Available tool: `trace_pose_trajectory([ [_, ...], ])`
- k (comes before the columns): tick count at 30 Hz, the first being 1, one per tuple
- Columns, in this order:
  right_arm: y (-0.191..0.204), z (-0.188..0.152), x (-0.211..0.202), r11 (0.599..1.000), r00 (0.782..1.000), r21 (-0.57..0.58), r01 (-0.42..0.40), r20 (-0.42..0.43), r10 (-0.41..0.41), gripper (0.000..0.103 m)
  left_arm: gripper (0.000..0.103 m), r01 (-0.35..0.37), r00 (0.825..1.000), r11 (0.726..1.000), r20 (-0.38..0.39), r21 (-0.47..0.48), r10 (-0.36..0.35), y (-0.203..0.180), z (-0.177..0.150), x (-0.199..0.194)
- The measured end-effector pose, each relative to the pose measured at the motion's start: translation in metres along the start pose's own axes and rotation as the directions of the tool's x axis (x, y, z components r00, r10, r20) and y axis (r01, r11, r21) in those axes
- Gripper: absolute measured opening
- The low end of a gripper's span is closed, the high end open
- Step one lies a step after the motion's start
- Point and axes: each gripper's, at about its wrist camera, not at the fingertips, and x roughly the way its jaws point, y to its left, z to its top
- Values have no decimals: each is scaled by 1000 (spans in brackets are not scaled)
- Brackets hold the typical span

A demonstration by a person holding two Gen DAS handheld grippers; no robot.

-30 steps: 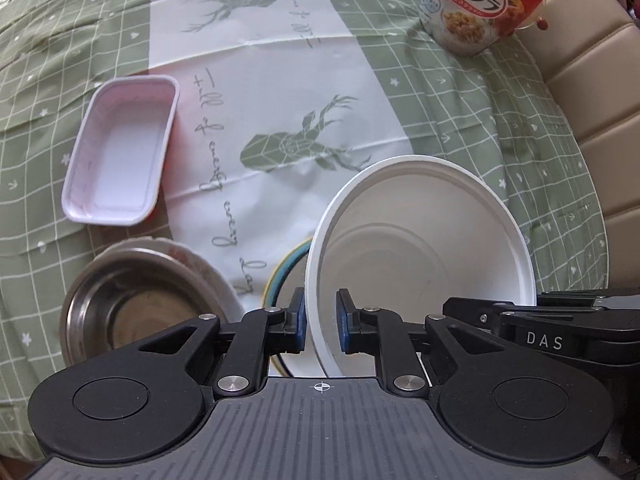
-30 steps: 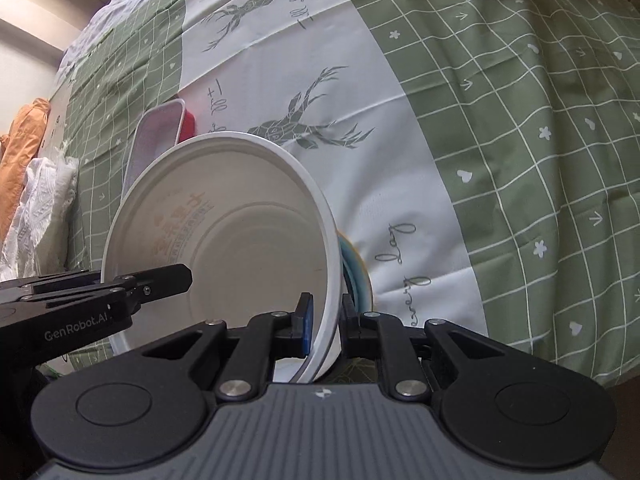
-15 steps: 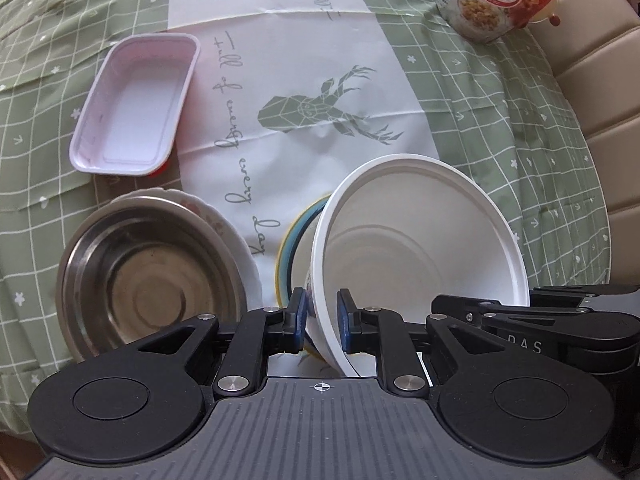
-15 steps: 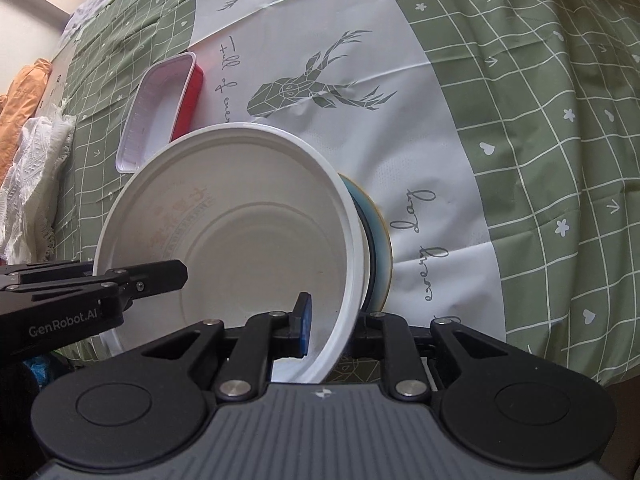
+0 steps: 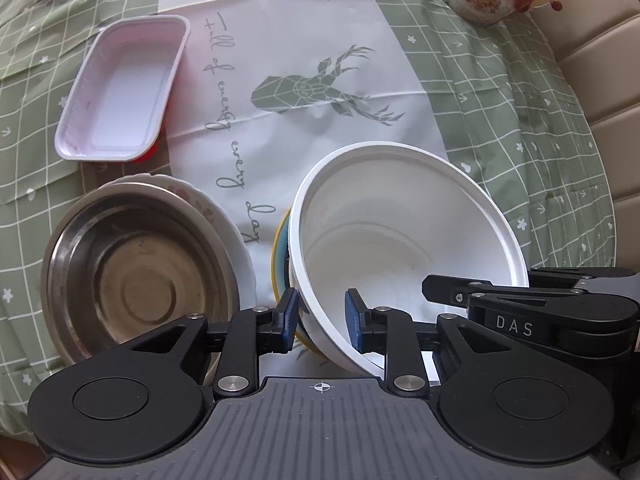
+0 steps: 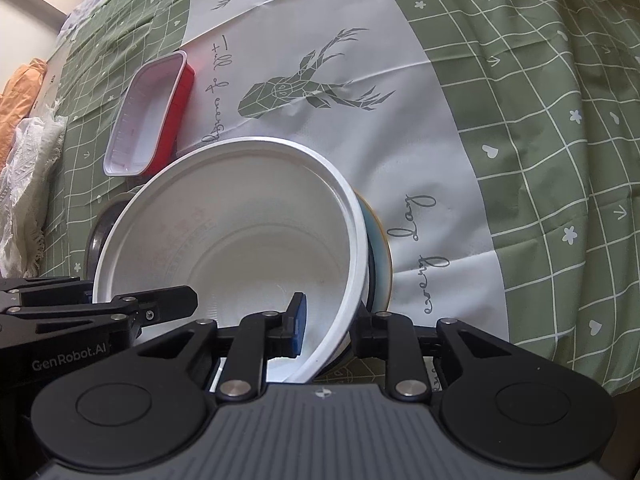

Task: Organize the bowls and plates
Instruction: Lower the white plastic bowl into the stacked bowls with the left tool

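White bowl (image 5: 404, 240), tilted on a blue-and-yellow dish (image 5: 280, 256) near the desk's front edge beside a steel bowl (image 5: 136, 280), has its rim between the left hand-held gripper (image 5: 321, 322), whose jaws are opening clear of it. From the right wrist, the right hand-held gripper (image 6: 332, 332) straddles the opposite rim, its blue pad (image 6: 298, 326) apart from the wall.

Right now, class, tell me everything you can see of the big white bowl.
The white bowl is round, deep, plain inside, with a thick rolled rim; it looks like plastic. It is empty and tilted, resting in a yellow-and-blue rimmed dish on the tablecloth. The left gripper straddles its near rim, jaws opening; the right gripper straddles the opposite side.
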Motion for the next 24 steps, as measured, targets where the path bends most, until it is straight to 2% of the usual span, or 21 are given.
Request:
trace_pose_trajectory([
  [4,2,0,0,1000,1000,-24,11,18,-11,23,27,4,1000,1000,7,-2,-4,3,0,6],
  [6,2,1,0,1000,1000,-28,15,23,-14,23,22,1,1000,1000,17,-7,-1,5,0,9],
  [12,-3,1,-1,1000,1000,-7,-8,30,8,23,21,10,1000,999,17,-39,-9,10,0,11],
  [18,12,1,-8,995,994,-69,68,87,-62,23,16,9,1000,998,18,-67,-8,11,-1,9],
  [24,20,-2,-14,988,989,-115,101,124,-87,16,14,-30,999,997,28,-64,32,8,-3,8],
])
